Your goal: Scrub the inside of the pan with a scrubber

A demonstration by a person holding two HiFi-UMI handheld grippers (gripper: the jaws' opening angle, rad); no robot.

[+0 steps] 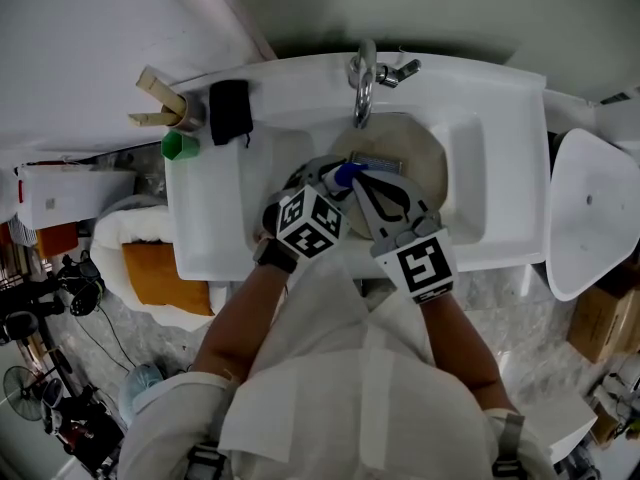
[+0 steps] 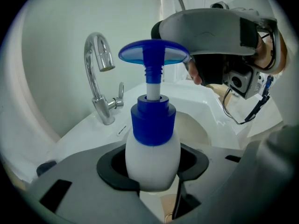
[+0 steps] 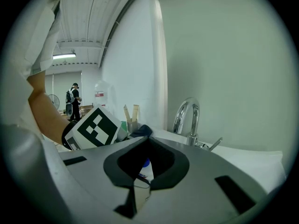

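Wall: pale wall (image 1: pixel 420 8) at 12 o'clock of the head view.
Sink unit: white sink unit (image 1: pixel 210 218) standing against this wall; chrome tap (image 1: pixel 363 88) at 12 o'clock.
Floor: grey speckled floor (image 1: pixel 510 303), seen at 4 and 8 o'clock.
Left side: white cushion (image 1: pixel 120 233) with an orange piece at 9 o'clock; black fan (image 1: pixel 20 383) at 8 o'clock.
Right side: white oval panel (image 1: pixel 590 218) at 3 o'clock; cardboard box (image 1: pixel 600 323) at 4 o'clock.
Light: long lamp (image 3: pixel 65 56) under a ribbed white ceiling (image 3: pixel 88 13), 10 o'clock in the right gripper view.

Head view looks steeply down; both gripper views face the faucet (image 2: pixel 95 80).
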